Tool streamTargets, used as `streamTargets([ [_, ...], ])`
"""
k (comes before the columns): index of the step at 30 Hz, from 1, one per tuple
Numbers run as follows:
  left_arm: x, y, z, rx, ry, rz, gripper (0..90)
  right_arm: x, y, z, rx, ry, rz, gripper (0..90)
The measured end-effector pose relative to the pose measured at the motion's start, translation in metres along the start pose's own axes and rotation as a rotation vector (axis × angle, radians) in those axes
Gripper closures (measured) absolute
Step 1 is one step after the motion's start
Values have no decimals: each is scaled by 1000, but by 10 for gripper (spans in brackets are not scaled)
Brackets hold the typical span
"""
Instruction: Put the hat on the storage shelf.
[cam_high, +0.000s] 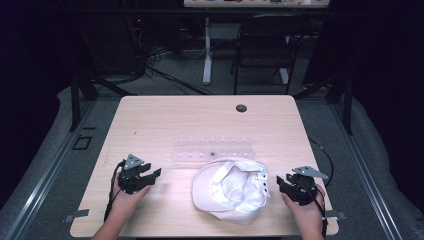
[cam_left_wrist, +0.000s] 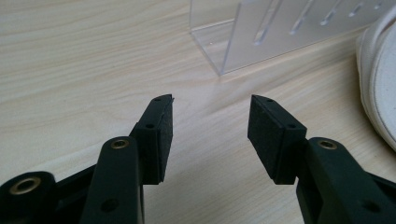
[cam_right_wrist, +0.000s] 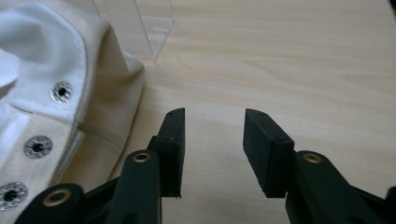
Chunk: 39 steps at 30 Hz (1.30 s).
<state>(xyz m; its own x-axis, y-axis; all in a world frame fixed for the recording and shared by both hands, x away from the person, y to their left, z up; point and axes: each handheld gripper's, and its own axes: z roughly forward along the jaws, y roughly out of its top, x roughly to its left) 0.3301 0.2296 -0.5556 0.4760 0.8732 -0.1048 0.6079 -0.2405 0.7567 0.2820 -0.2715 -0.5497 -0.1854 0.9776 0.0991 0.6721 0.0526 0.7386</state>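
Nearest the high camera, two bare hands come in over the near edge of the pale wooden table (cam_high: 165, 117), each holding a black two-jaw gripper. On the near left part of the tabletop sits the left gripper (cam_high: 156, 175), its jaws parted with only bare wood between the pads (cam_left_wrist: 261, 135) in its own view. Level with it at the near right edge, the right gripper (cam_high: 279, 183) also has its jaws apart and holds nothing; its pads (cam_right_wrist: 257, 144) frame empty wood. Between the two grippers, on the near middle of the table, lies the cream-white fabric cap (cam_high: 231, 189), turned upside down so its white lining and a snap strap with metal studs (cam_right_wrist: 61, 92) face up. That strap side is just beside the right gripper but apart from its jaws. Just behind the cap stands a clear acrylic slotted rack (cam_high: 214, 149), and a small dark round grommet hole (cam_high: 241, 108) marks the table's far edge.
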Motion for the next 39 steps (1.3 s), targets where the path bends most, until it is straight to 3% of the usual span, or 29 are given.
streamTargets([
  [7, -1, -1, -4, -25, 5, 1, 506, 3, -1, 2, 7, 0, 22, 574],
  [11, 0, -2, -2, -22, -9, -27, 503, 4, 0, 0, 13, 4, 27, 561],
  [15, -1, -2, -1, -21, -25, -21, 500, 3, 6, -4, 9, 30, 71, 562],
  [16, -4, -2, -1, -30, -27, 0, 500, 3, 11, -5, 27, 55, 98, 563],
  [21, -7, -1, 0, -33, -20, 24, 501, 2, 23, -8, 98, 85, 81, 560],
  [27, -13, -2, 1, -30, -13, 44, 477, 0, 46, -15, 218, 160, 96, 559],
  [34, -13, -3, 4, 6, -7, 51, 480, 1, 59, -14, 310, 192, 100, 558],
  [39, -16, -2, 4, 4, -9, 50, 480, 3, 66, -13, 344, 200, 102, 555],
])
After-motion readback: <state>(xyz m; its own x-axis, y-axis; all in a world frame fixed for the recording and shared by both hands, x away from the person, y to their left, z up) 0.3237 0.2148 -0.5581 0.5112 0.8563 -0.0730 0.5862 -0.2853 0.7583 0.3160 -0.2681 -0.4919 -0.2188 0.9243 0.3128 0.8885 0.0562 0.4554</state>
